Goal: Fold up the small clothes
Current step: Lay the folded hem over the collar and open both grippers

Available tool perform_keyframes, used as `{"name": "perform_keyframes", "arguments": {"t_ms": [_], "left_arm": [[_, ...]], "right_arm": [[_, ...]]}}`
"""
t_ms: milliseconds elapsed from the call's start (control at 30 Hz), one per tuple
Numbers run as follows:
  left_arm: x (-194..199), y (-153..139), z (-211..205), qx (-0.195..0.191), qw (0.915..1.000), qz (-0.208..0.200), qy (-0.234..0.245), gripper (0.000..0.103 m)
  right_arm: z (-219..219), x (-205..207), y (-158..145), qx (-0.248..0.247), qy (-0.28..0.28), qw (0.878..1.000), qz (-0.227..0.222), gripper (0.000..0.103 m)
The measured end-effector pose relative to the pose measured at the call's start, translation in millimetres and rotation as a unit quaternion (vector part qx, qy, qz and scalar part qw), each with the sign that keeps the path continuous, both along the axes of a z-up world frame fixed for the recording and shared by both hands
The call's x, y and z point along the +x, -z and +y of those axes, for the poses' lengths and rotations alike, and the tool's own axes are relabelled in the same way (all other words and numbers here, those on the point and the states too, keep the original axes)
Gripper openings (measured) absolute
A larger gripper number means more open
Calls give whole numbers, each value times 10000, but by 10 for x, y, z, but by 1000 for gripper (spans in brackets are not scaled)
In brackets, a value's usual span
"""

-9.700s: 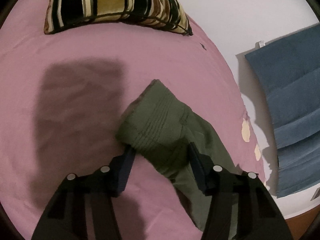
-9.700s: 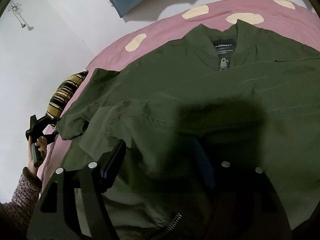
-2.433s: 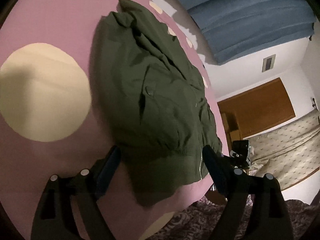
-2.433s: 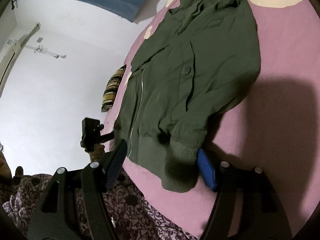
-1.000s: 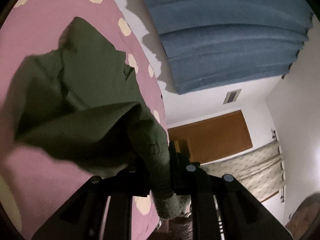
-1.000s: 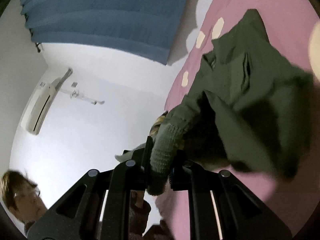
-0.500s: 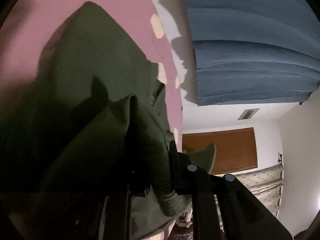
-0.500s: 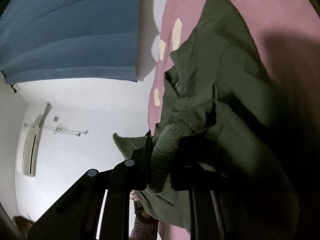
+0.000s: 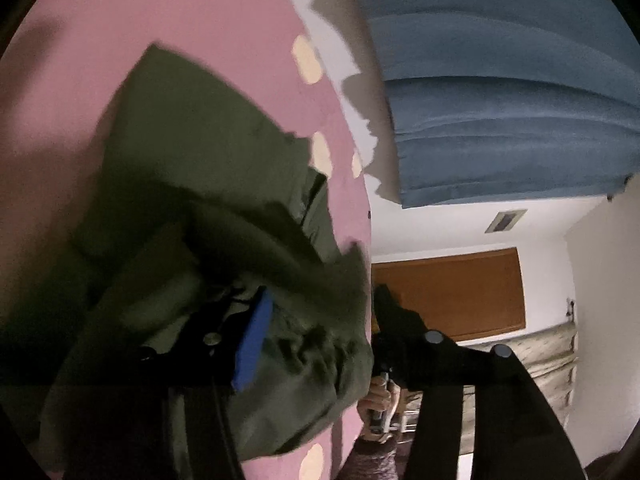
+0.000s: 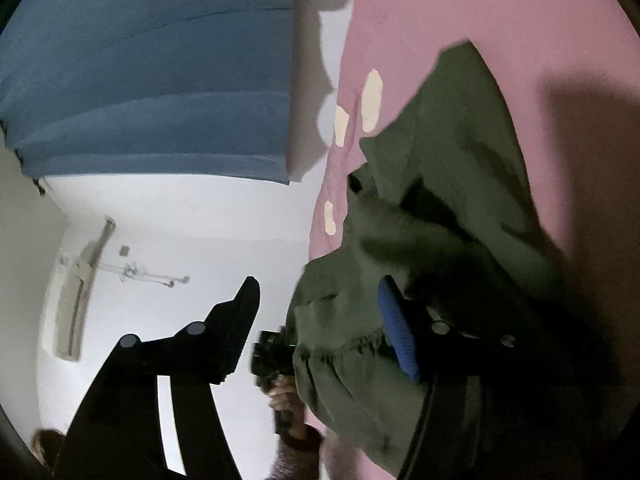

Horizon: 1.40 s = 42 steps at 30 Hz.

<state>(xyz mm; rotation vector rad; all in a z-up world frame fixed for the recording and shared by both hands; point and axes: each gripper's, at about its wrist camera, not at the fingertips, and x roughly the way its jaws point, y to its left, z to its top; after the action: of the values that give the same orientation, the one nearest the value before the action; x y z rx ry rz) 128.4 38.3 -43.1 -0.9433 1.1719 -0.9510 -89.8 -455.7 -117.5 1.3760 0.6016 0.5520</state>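
Left wrist view: the left gripper (image 9: 320, 320) is opening, its fingers apart around the ribbed hem of the green jacket (image 9: 208, 184), no longer pinching it. The jacket lies folded over on the pink bed (image 9: 120, 20).

Right wrist view: the right gripper (image 10: 320, 312) is likewise opening, with the jacket (image 10: 452, 168) hem loose against its blue-padded finger (image 10: 400, 340).

Opening right claw (image 10: 320, 312) astride green jacket (image 10: 448, 208) hem.
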Motion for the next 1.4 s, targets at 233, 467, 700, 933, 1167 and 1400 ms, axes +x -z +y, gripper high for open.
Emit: {"name": "perform_keyframes", "arguments": {"t_ms": [233,467,700,933,1167,1400], "left_arm": [[-139,-405,20,1449,9743,-1698,296,74],[-51,-295,-120,2642,9224,-2681,872,75],[379,-154,-226,2372,9344,-2443,1047,75],[424,-52,-472,2760,9088,-2676,1618,74],[539,68,-504,3100,9053,-2285,1796,55],[461,-44,-409,3228,9034,-2452,1399,19]], "right_arm": [[-35,40,-388,-1606,-245,9865,-228,68],[47,407,-424,-3243,-805,9425,5,70],[133,699,-316,-3633,-1285,9228,-25,70],[183,855,-273,-3931,-1572,9060,-26,70],[215,917,-191,-4017,-1677,9002,75,31],[199,782,-288,-4103,-1350,9019,-69,11]]}}
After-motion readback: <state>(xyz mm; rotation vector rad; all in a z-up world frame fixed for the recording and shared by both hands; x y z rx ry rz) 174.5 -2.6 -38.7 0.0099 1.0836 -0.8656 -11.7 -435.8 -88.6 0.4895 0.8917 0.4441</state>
